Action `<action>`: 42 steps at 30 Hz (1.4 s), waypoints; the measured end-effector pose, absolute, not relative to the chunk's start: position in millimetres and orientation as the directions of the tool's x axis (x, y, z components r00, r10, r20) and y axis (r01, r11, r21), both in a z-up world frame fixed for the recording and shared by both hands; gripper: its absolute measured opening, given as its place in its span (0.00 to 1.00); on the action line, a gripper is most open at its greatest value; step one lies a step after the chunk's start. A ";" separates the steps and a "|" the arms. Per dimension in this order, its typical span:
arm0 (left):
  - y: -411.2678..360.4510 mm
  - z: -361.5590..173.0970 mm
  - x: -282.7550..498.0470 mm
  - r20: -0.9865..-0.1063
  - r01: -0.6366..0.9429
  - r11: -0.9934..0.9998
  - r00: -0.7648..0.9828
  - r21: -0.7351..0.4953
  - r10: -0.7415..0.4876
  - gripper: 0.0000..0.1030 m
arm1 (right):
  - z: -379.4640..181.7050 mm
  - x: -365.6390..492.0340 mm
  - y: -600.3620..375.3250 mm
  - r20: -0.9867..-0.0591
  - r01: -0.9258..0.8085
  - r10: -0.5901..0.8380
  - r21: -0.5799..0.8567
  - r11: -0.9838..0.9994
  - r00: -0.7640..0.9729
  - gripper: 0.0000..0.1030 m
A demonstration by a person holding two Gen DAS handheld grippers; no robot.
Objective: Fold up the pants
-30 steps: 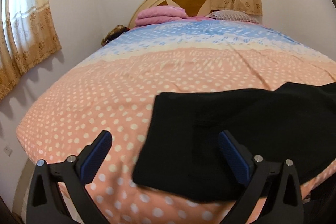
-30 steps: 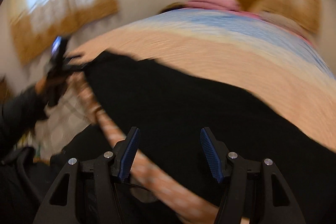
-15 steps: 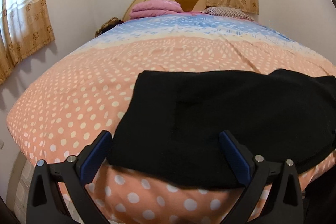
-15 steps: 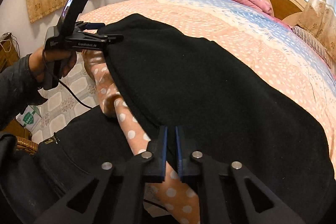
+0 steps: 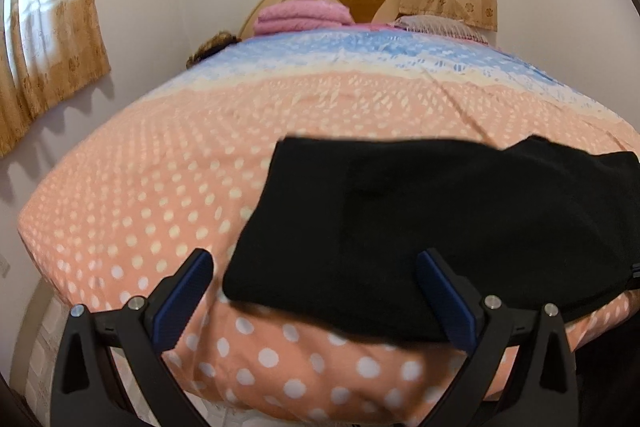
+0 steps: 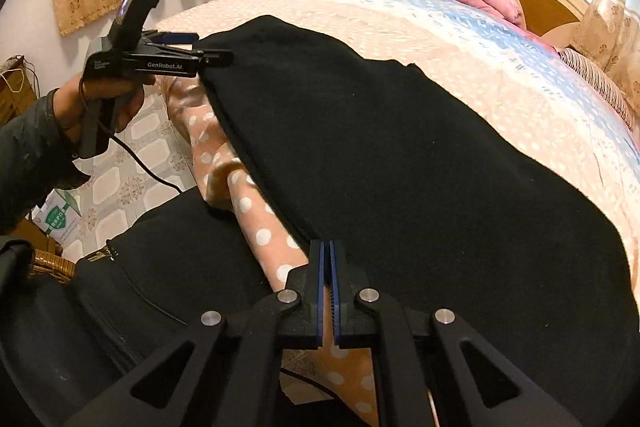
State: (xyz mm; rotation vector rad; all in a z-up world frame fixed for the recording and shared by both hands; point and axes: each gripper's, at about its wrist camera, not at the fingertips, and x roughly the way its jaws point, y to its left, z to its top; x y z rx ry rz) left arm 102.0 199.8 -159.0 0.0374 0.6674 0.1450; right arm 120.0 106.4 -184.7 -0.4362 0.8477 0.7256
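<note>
Between the left gripper's (image 5: 316,291) spread jaws lie the pants (image 5: 440,223).

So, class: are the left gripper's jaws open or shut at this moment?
Open. The left gripper has its blue fingers set wide apart, framing the near edge of the black pants without clamping them.

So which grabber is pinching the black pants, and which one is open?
The right gripper is pinched shut on the near edge of the pants. The left gripper has its blue fingers spread wide and grips nothing.
</note>
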 end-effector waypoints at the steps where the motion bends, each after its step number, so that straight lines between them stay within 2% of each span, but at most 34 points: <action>1: 193.6 -152.4 101.1 -0.595 -0.115 0.989 0.789 0.096 0.150 1.00 | -184.8 118.3 106.3 -0.800 -0.733 0.400 -0.071 0.676 0.447 0.04; 3: 181.7 -141.0 100.7 -0.565 -0.092 0.990 0.814 0.105 0.136 1.00 | -183.1 116.2 106.5 -0.793 -0.733 0.396 -0.091 0.674 0.462 0.04; 6: 165.4 -134.7 107.0 -0.567 -0.050 0.993 0.818 0.103 0.100 1.00 | -175.6 120.0 96.5 -0.783 -0.709 0.408 -0.058 0.702 0.468 0.06; 8: 156.2 -134.6 110.2 -0.568 -0.026 0.995 0.819 0.099 0.078 1.00 | -167.0 122.5 85.1 -0.762 -0.678 0.404 -0.062 0.732 0.506 0.13; 10: 147.4 -141.4 114.2 -0.587 -0.005 0.995 0.807 0.102 0.064 1.00 | -160.8 126.9 70.1 -0.751 -0.642 0.400 -0.042 0.766 0.526 0.40; 11: 143.9 -146.0 115.7 -0.600 0.003 0.994 0.798 0.106 0.061 1.00 | -159.0 129.7 61.2 -0.746 -0.617 0.391 -0.034 0.786 0.539 0.44; 15: 136.5 -174.2 118.3 -0.667 0.016 0.992 0.742 0.125 0.072 1.00 | -168.1 146.4 24.3 -0.764 -0.488 0.297 -0.026 0.873 0.573 0.45; 18: 140.7 -172.3 117.9 -0.669 -0.006 0.997 0.741 0.074 0.054 1.00 | -178.2 154.5 5.5 -0.773 -0.434 0.260 -0.022 0.901 0.579 0.45; 20: 137.1 -166.8 116.9 -0.664 -0.005 0.995 0.745 0.101 0.071 1.00 | -173.6 152.7 -2.1 -0.769 -0.423 0.266 -0.006 0.906 0.581 0.45; 24: 127.5 -154.2 114.9 -0.641 0.002 0.994 0.764 0.106 0.067 1.00 | -166.3 151.9 -15.9 -0.756 -0.353 0.192 -0.055 0.934 0.626 0.45; 27: 117.5 -159.9 120.7 -0.663 0.011 0.991 0.744 0.134 0.081 1.00 | -170.8 154.6 -26.0 -0.770 -0.292 0.107 -0.106 0.950 0.629 0.51; 32: 112.4 -167.2 128.5 -0.692 -0.007 0.993 0.716 0.120 0.089 1.00 | -175.0 156.5 -33.3 -0.780 -0.297 0.132 -0.071 0.952 0.612 0.54; 42: 75.6 -137.9 130.0 -0.643 0.054 0.990 0.765 0.129 0.042 1.00 | -163.1 148.4 -67.9 -0.772 -0.218 0.069 -0.092 0.972 0.632 0.54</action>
